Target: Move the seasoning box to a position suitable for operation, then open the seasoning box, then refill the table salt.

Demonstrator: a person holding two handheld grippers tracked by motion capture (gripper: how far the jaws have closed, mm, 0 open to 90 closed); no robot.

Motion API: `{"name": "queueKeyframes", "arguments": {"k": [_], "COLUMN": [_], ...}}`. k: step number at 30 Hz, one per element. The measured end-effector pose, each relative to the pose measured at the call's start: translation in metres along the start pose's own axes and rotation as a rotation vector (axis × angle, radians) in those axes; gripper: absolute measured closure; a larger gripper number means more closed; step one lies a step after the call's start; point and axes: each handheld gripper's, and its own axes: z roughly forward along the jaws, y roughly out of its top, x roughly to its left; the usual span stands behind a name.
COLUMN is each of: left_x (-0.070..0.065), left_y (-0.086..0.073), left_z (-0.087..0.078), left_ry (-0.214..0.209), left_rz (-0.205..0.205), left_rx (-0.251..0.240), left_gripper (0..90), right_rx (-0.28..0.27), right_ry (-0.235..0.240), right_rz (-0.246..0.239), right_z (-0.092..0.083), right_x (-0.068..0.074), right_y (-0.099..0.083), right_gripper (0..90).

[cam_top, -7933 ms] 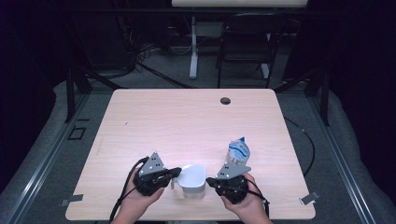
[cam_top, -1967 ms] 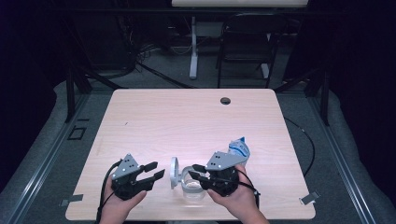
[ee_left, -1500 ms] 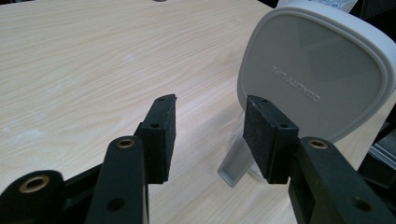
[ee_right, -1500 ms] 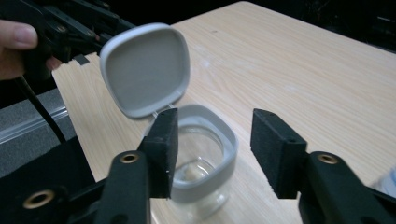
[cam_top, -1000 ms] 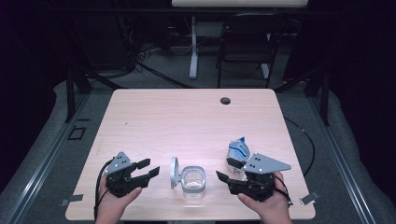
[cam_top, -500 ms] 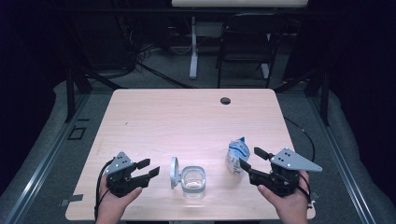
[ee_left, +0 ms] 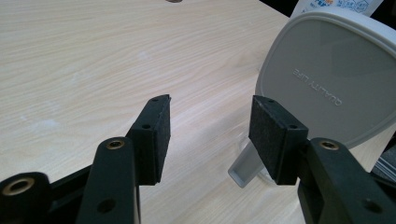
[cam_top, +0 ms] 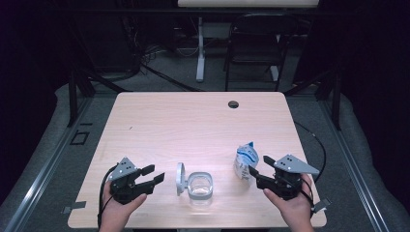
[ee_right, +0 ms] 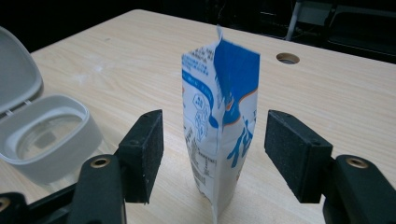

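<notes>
— So, what changed on your right side just now?

— Your right gripper (cam_top: 255, 174) has left the clear plastic tub with the grey hinged lid (cam_top: 199, 186) and swung out toward the table's right edge. Its jaws have just been opening, and they now stand wide apart on either side of the blue-and-white paper carton (ee_right: 219, 126) — pads clear of it on both faces, nothing pressed yet.

— And the lid?

— Already up: it stands on edge at the tub's left side, so the tub is open and empty as far as I can tell. That reads to me as the opening step done and the carton next, likely for a pour.

— Where does the carton sit?

— Upright, torn open at the top, near the front right of the pale wooden table (cam_top: 193, 125), just right of the tub and apart from it.

— My left?

— Your left gripper (cam_top: 154, 175) holds still to the left of the tub, jaws apart and empty, the raised lid just beyond them.

— Room to move?

— Plenty behind — the far half of the table is bare but for the small round cable hole (cam_top: 233, 104). Your right hand is close to the front right corner, though, so lift the carton inward toward the tub, and mind that standing lid on the far side.
</notes>
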Motion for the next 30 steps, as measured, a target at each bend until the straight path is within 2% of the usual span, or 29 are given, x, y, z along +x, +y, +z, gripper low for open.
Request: {"name": "queueKeyframes", "arguments": {"k": [4,10,16,20,25,30], "left_x": [0.001,0.003,0.003,0.003,0.004,0.004], "left_y": [0.000,-0.001,-0.001,-0.002,-0.001,-0.002], "left_z": [-0.001,0.000,-0.001,-0.001,-0.002,0.000], "left_ry": [0.001,0.005,0.005,0.006,0.008,0.009], "left_rz": [-0.004,-0.009,-0.012,-0.012,-0.012,-0.014], "left_rx": [-0.001,0.001,-0.005,-0.001,-0.001,0.001], "left_gripper": [48.3,48.3,48.3,48.3,48.3,48.3], "right_rx": [0.016,0.070,0.093,0.084,0.071,0.098], "right_ry": [-0.002,-0.025,-0.037,-0.051,-0.055,-0.053], "right_rz": [-0.003,-0.016,-0.010,-0.024,-0.018,-0.017], "right_z": [0.010,0.029,0.042,0.047,0.054,0.063], "right_x": [-0.001,0.000,-0.002,-0.002,-0.004,-0.004], "right_y": [-0.009,-0.024,-0.037,-0.042,-0.048,-0.055], "right_gripper": [37.0,36.5,36.5,36.5,36.5,36.2]}}
